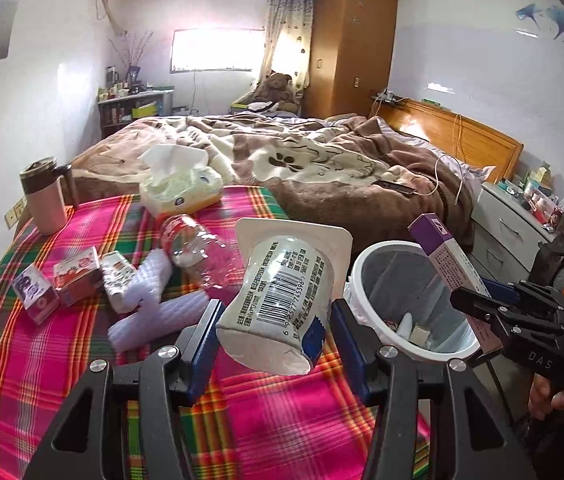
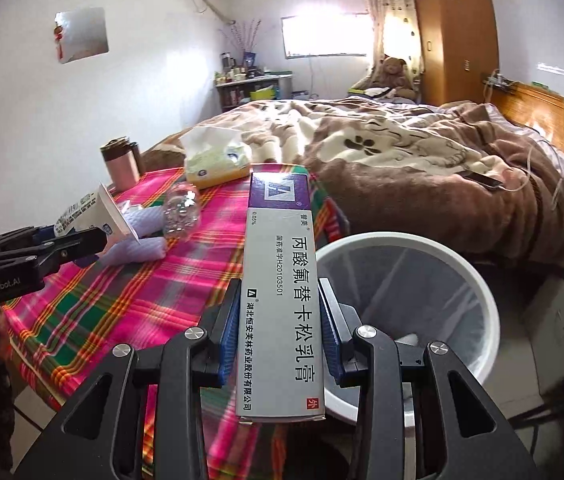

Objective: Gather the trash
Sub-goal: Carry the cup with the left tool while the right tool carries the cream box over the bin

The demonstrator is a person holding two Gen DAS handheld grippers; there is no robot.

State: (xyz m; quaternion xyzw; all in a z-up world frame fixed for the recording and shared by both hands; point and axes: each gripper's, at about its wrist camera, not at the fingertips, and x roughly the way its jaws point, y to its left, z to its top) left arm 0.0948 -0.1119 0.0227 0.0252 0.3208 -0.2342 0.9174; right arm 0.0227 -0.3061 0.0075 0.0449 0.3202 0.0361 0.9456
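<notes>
White yogurt cup (image 1: 282, 296) gripped in left tongs (image 1: 275, 340), purple box (image 2: 279, 300) in right tongs (image 2: 279, 336).

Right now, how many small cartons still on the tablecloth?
3, clustered at its left edge: purple carton, red carton, white patterned carton beside it. More may hide behind the foam sheets.

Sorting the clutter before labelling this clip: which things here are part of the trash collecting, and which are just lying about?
Job:
yogurt cup in left gripper
ointment box in right gripper
bin
plastic bottle
small cartons

Lying about:
tissue pack
mug
bed
</notes>
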